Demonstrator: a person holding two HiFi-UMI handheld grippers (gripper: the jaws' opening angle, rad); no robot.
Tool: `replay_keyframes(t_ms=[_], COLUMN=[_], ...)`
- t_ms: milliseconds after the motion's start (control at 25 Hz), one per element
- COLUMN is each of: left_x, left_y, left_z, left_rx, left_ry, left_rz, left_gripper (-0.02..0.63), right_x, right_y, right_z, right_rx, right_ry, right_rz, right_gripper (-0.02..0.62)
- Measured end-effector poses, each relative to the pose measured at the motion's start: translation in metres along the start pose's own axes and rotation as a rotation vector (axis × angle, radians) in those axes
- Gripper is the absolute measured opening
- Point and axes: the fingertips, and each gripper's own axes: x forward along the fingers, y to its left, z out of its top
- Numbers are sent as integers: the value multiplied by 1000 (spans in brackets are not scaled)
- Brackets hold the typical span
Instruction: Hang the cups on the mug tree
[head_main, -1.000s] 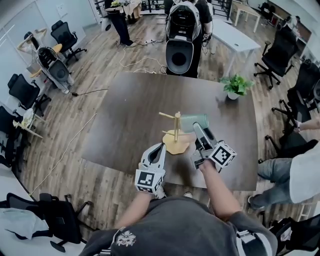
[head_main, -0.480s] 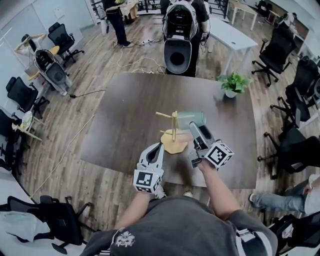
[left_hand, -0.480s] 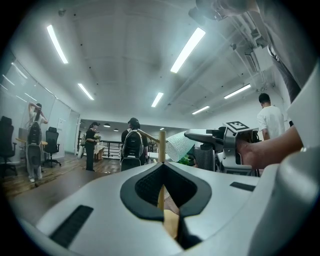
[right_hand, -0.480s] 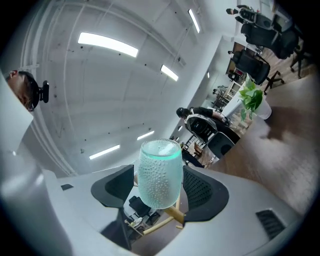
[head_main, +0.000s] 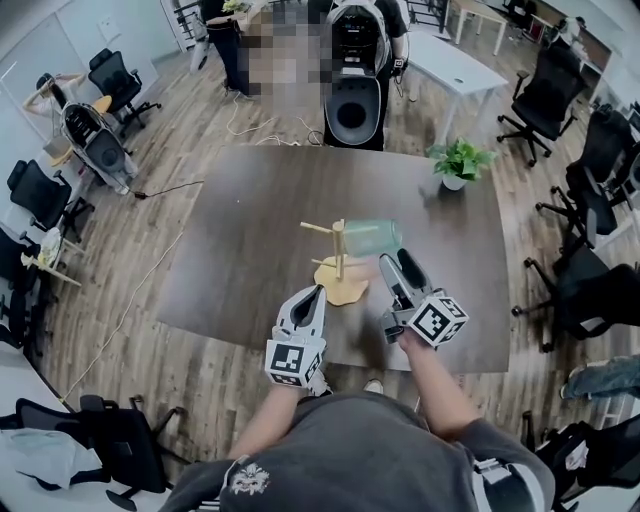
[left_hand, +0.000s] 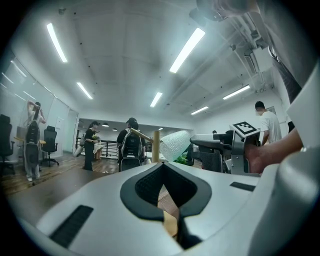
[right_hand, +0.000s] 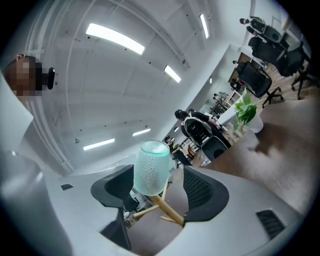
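Observation:
A wooden mug tree (head_main: 338, 256) stands on the dark table (head_main: 240, 230), a little in front of its middle. A pale green dimpled cup (head_main: 372, 236) hangs tilted on a right-hand peg; it also shows as the cup (right_hand: 150, 167) on the peg (right_hand: 167, 209). My right gripper (head_main: 392, 264) is open just behind the cup, its jaws either side of it without touching. My left gripper (head_main: 314, 295) is shut and holds nothing, near the tree's base (head_main: 340, 284). From the left gripper view the post (left_hand: 156, 146) and the cup (left_hand: 175, 145) stand ahead.
A potted plant (head_main: 455, 165) sits at the table's far right corner. A person with a backpack rig (head_main: 352, 90) stands beyond the far edge. Office chairs (head_main: 545, 95) ring the room, and cables lie on the wooden floor (head_main: 270, 125).
The cup has moved left against the tree's post and sits on the peg. My right gripper's fingers have drawn back a little from it. The left gripper has hardly moved.

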Motion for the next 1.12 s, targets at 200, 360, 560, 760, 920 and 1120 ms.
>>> replay_keyframes(t_ms=[200, 360, 560, 760, 920, 1120], left_x=[2, 4, 5, 10, 15, 23], left_y=[-16, -33, -57, -82, -109, -130], left_z=[2, 5, 7, 11, 11, 9], left_rx=[0, 0, -1, -15, -9, -3], left_ry=[-5, -11, -22, -38, -46, -44], left_rz=[-17, -35, -60, -98, -142, -174], left_gripper=[6, 6, 6, 6, 6, 6], right_x=[-21, -38, -62, -80, -97, -115], right_y=[1, 13, 19, 11, 15, 8], right_z=[-7, -4, 6, 1, -1, 3], right_rx=[-186, -378, -550, -668, -807, -826], right_ry=[56, 62, 48, 130, 161, 163], right_rz=[-45, -54, -91, -142, -140, -158], right_gripper=[312, 240, 82, 26, 26, 26])
